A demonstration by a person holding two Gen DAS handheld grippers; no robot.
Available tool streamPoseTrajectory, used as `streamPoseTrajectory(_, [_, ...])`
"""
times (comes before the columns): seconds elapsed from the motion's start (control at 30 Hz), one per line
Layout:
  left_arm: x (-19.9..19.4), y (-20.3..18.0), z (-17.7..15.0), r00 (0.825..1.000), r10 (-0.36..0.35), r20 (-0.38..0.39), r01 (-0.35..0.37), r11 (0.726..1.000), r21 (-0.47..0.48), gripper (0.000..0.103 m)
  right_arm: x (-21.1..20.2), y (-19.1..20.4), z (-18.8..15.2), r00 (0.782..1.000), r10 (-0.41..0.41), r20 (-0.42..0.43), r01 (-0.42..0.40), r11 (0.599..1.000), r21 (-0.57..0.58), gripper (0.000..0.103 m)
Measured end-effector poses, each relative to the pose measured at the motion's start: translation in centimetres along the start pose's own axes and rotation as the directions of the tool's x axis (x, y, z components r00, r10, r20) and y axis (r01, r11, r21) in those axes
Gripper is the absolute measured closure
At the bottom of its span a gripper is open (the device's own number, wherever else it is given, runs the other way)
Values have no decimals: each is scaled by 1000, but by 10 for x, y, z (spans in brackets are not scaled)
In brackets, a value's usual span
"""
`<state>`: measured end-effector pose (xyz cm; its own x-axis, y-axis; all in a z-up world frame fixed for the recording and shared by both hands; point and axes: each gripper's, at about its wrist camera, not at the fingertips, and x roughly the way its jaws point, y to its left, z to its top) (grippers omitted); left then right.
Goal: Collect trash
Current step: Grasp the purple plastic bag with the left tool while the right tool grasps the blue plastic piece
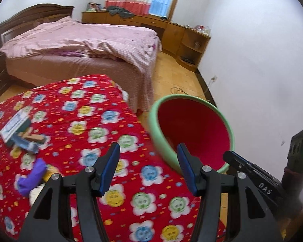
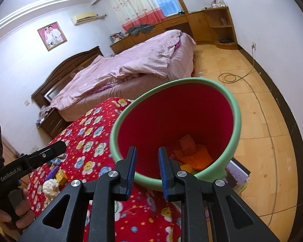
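Hovering with jaws parted and empty, your right gripper [image 2: 146, 169] sits at the near rim of the green-rimmed red plastic bin [image 2: 235, 109], frame centre. Your left gripper [image 1: 148, 168], also released, has purple and white scraps [image 1: 31, 176] at lower left on the red flowered blanket [image 1: 115, 127].

Left wrist view looks forward-down over the red flowered cover [image 1: 103, 121], bin [image 1: 192, 133] close at right. Right wrist view sits nearer — looking into the same bin [image 2: 175, 121]. Both share cover, bin, bed [image 1: 80, 40].
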<state>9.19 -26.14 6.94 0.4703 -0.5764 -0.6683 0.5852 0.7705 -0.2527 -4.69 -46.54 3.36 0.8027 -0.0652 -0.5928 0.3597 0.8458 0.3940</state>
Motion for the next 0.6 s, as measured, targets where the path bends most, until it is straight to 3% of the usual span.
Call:
streamPoseTrajectory(0.27, [-21,47,-6,993,122,-7,-122,992,-19,45,-1,15,-8,1000,12,-22,-12,1000,-14,74])
streamPoseTrajectory(0.6, [-28,110,-18,965,259,-45,-262,964,-51,44,4,28,-14,999,2,-46,-4,999,-37,73])
